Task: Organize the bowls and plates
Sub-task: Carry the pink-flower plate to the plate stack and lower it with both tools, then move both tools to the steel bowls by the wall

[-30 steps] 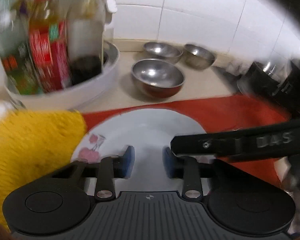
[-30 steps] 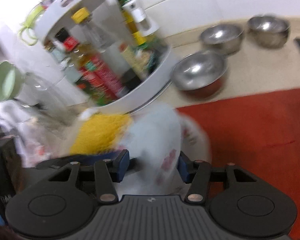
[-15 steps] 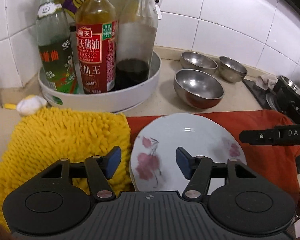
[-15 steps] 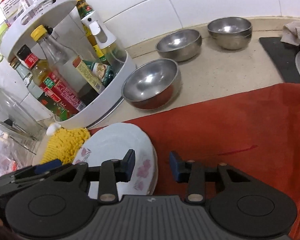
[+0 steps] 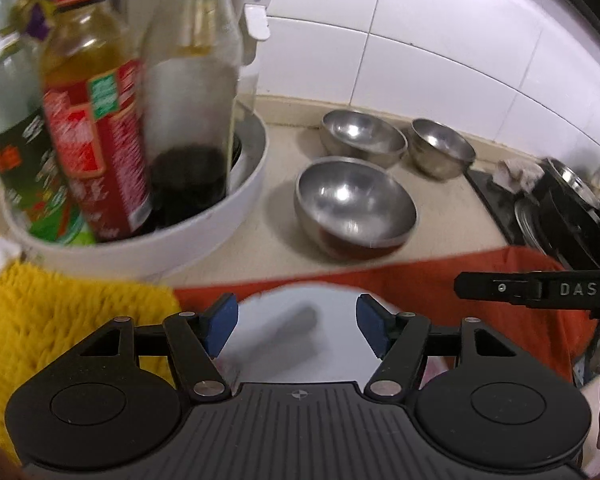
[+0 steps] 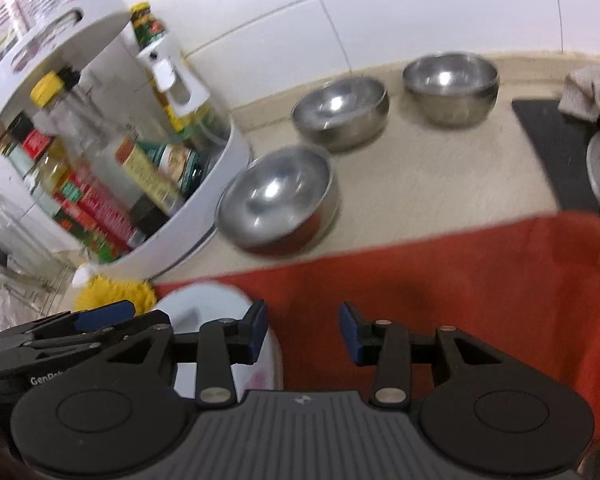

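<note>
The bench (image 6: 440, 184) is beige and it runs along a wall of white tiles (image 5: 440, 32). A big red cloth (image 6: 460, 280) covers its near part, and beside the cloth on the left lies one yellow fluffy mat (image 5: 60, 320). Behind the mat stands one round white rack (image 6: 204, 216) full of sauce bottles (image 5: 96, 148); it is tall and it closes the left side of the bench. At the far right a dark stove edge (image 6: 548, 140) shows, with a crumpled rag (image 6: 592, 88) on it.

There is one white plate (image 5: 296, 336), lying on the red cloth next to the yellow mat. There are three steel bowls, all upright on the bare bench behind the cloth: the largest bowl (image 5: 356, 204) is just beside the rack, the middle bowl (image 5: 362, 138) is behind it, and the small bowl (image 5: 442, 152) is at the right near the wall.

The left gripper (image 5: 296, 324) is over the plate with its jaws moderately wide; they have just been opening, and the pads do not press on the plate. The right gripper (image 6: 304, 332) is over the red cloth, just right of the plate's edge, with its jaws narrow and with nothing held between them
</note>
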A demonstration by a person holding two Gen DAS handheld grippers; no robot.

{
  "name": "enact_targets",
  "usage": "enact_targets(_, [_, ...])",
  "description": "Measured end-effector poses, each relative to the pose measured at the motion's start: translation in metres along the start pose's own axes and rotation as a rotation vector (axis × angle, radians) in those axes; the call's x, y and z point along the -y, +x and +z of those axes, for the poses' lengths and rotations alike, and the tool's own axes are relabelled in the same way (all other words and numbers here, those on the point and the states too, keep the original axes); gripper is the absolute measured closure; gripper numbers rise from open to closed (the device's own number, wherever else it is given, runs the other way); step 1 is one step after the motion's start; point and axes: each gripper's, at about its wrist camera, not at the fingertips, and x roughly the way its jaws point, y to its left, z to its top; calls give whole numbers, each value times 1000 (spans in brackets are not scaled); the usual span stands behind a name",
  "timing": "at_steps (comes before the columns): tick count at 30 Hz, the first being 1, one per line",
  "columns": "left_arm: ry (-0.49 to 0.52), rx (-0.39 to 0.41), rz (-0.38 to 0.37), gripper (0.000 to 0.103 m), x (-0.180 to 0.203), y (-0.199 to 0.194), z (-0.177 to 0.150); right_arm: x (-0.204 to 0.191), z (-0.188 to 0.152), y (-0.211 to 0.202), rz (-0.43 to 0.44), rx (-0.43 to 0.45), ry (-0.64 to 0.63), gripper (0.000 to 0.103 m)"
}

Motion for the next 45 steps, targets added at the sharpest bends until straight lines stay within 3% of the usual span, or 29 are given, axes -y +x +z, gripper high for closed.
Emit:
enact_targets(6, [-41, -24, 48, 30, 14, 38, 33, 14, 49, 21, -2, 5, -28, 60])
enact_targets(9, [-63, -43, 51, 30, 20, 58, 42, 19, 69, 42, 4, -32, -39, 58])
enact_targets(18, [-57, -111, 76, 45, 33, 103, 55, 31, 86, 98, 88, -149, -46, 58])
enact_targets(22, [-23, -125, 67, 55, 37, 112, 58, 34, 82, 110, 139, -175, -43, 77])
enact_targets(23, [-14, -129, 67, 55, 40, 113, 60, 36, 82, 111, 146, -180, -36, 77])
enact_targets(32, [74, -159, -39, 54, 73, 119, 60, 64, 76, 84, 65, -186, 9, 78])
enact_targets(35, [87, -149, -15, 52, 73, 114, 61, 77, 78, 79, 45, -174, 68, 77])
enact_targets(37, [84, -130, 0, 47, 68, 104, 64, 81, 80, 70, 39, -155, 80, 71])
enact_targets(45, [77, -42, 63, 35, 66, 80, 97, 83, 116, 27, -19, -25, 6, 65])
